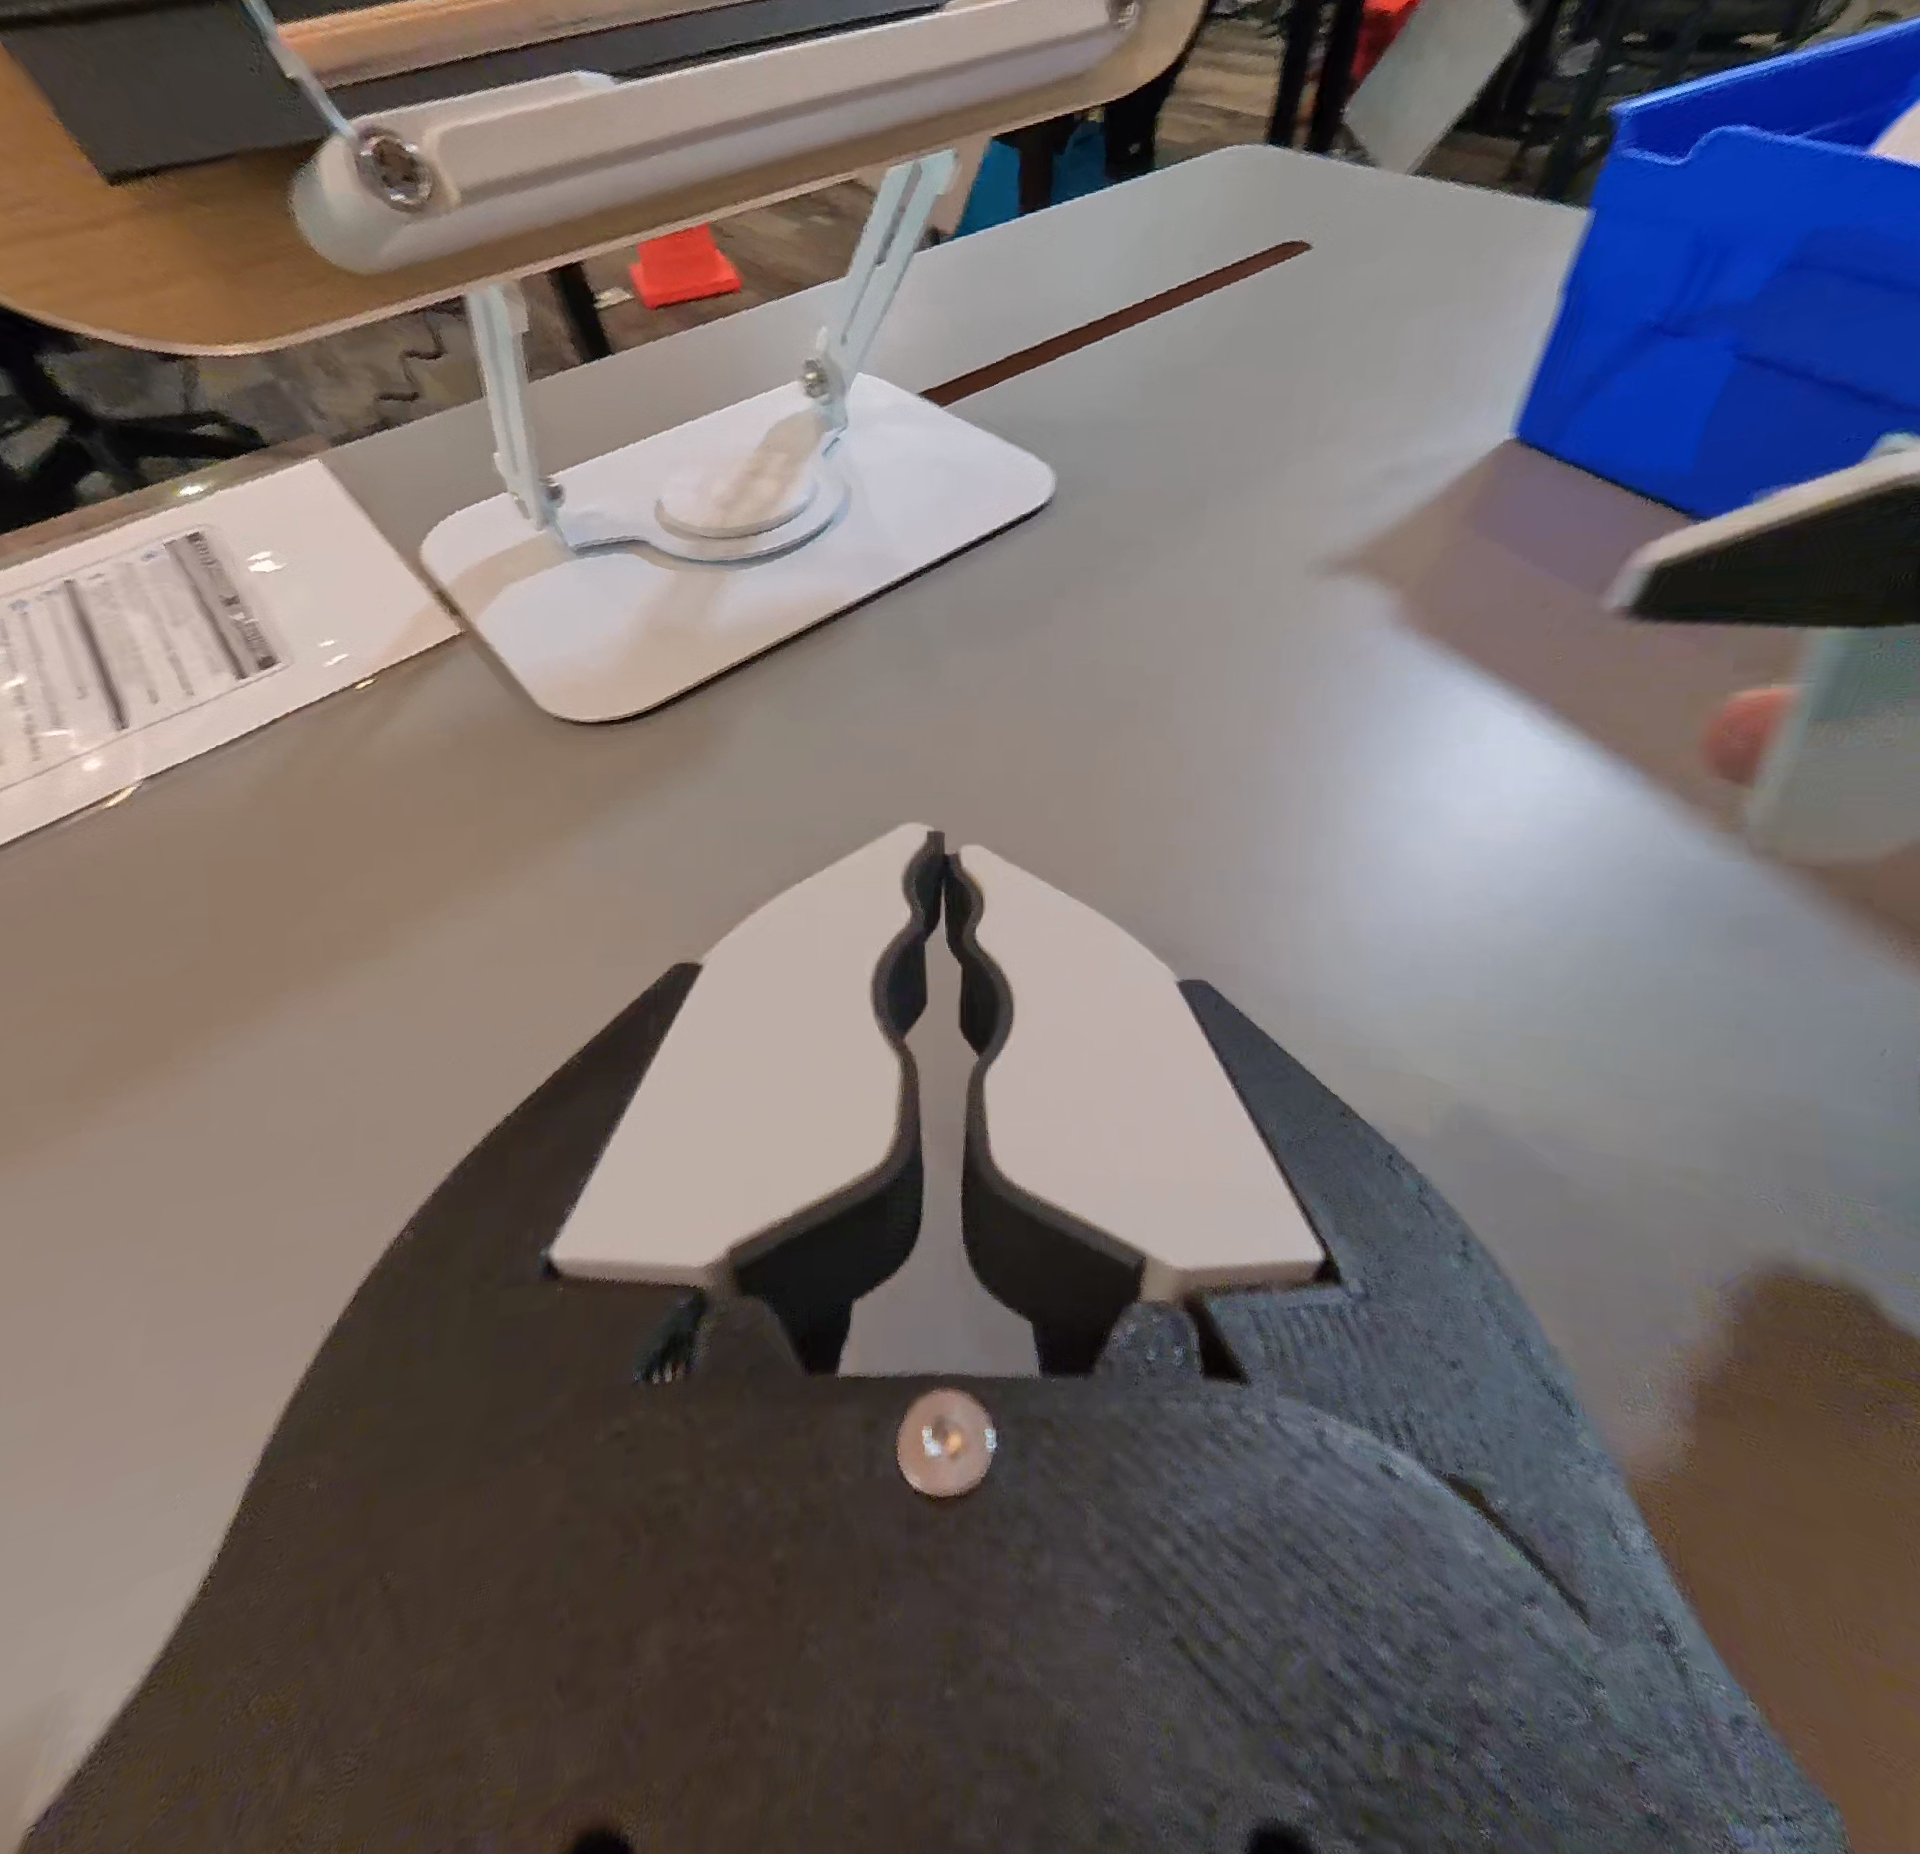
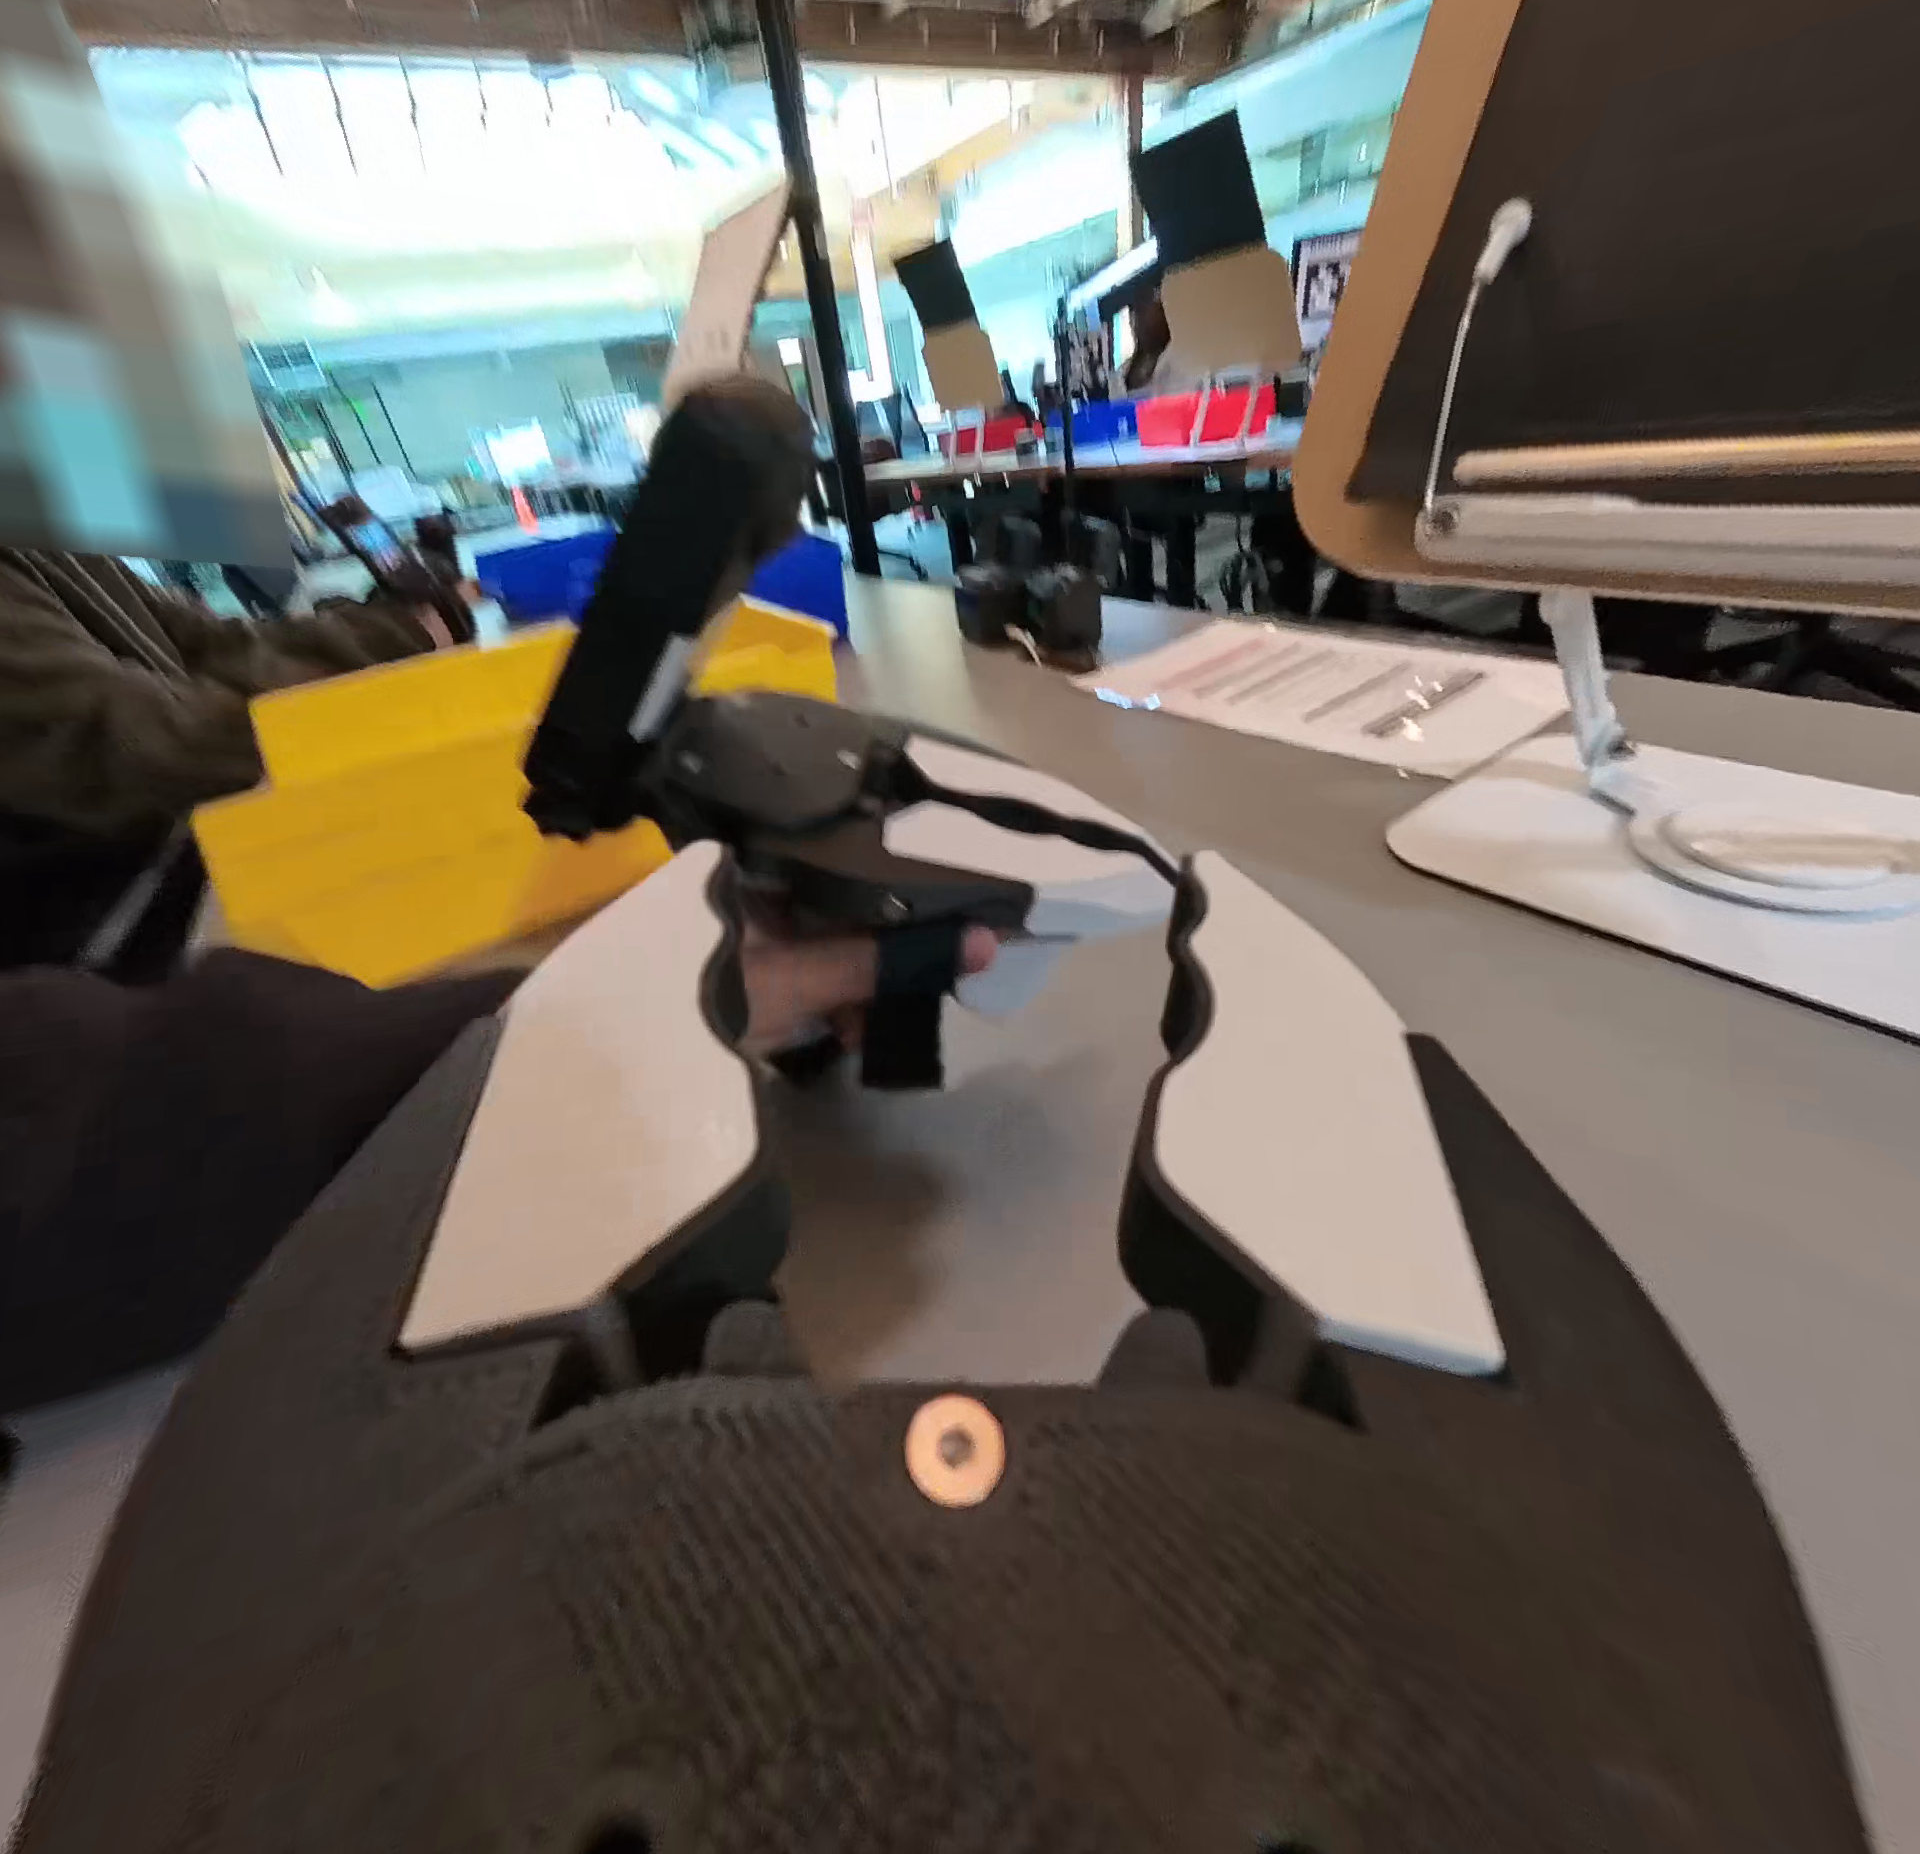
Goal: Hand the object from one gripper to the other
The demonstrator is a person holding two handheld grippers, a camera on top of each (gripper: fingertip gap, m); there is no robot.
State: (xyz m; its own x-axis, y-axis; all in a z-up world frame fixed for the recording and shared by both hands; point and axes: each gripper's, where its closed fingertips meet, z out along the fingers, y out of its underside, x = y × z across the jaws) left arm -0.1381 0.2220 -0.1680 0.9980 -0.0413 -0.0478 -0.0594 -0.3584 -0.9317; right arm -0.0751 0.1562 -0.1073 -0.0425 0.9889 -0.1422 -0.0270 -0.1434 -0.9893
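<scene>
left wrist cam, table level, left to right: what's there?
Printed sheet → white stand base → blue bin. The left gripper sits low at centre, closed and empty. The right gripper's finger enters from the right edge, in front of the bin.

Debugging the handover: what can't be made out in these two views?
Object: not seen in either view; left gripper shut, right gripper open, nothing visible between either's fingers.
Left wrist view: right gripper cut by right edge, blurred.
Blue bin: contents behind its wall.
Yellow bin, right wrist view: inside hidden by wall, blur.
</scene>
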